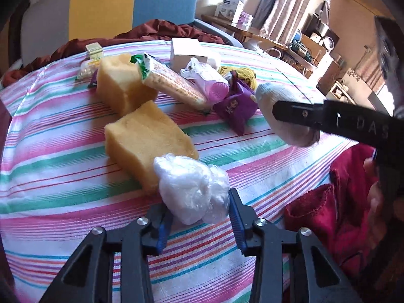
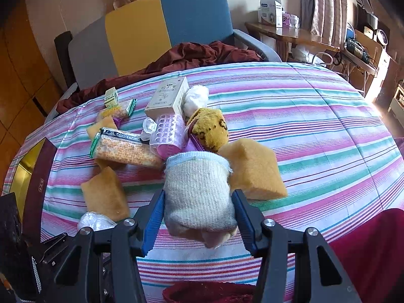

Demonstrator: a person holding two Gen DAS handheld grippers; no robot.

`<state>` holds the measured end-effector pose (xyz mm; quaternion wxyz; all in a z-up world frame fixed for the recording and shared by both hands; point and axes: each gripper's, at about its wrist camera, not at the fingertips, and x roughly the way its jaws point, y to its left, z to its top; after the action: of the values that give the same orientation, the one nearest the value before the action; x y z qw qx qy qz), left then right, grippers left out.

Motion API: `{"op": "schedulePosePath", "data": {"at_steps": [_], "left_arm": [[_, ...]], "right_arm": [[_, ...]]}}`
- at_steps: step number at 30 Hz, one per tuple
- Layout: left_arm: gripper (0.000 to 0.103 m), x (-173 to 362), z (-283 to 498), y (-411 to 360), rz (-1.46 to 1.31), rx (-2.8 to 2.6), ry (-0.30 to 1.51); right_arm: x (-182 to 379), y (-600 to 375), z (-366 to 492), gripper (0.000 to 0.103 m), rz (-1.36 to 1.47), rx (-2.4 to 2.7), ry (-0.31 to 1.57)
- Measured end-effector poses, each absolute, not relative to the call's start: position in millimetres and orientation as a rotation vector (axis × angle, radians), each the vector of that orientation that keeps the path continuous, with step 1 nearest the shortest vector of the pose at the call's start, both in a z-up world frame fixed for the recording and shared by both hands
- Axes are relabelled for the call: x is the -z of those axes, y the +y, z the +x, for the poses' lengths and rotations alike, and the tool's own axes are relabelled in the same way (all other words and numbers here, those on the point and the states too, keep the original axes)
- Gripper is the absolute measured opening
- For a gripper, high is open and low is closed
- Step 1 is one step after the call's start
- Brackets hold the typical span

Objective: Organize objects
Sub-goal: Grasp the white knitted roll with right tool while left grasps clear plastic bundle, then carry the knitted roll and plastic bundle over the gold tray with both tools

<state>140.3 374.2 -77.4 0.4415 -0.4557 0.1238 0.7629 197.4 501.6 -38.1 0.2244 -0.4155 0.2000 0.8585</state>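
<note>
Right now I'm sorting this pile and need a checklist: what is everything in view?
sponge blocks: three, yellow, around the pile
rolled sock: one, off-white, between right jaws
plastic wad: one, clear, between left jaws
cracker packet: one, orange and green, left of pile
pink container: one, pile centre
carton: one, white, behind pile
purple pouch: one, by the sock
striped sheet: one, under everything
left gripper: shut on the wad
right gripper: shut on the sock

Rolled white sock (image 2: 199,197); crumpled plastic bag (image 1: 192,189)
</note>
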Motion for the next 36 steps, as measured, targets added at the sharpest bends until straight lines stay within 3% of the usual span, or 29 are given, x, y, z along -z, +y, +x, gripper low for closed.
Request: {"op": "schedulePosePath", "data": {"at_steps": [11,17,36], "left_arm": [[0.038,77,139,333,-1.126,-1.889,0.243],[0.038,70,136,301,-1.161,-1.909,0.181],[0.038,17,84,144,-1.11,-2.22,-0.053]], "right_arm": [[32,483,192,0.054,-1.108,-2.506,0.573],[29,461,186,0.054,-1.104,-2.582,0.489],[13,371,166,0.054,-1.119,-2.837,0.395]]}}
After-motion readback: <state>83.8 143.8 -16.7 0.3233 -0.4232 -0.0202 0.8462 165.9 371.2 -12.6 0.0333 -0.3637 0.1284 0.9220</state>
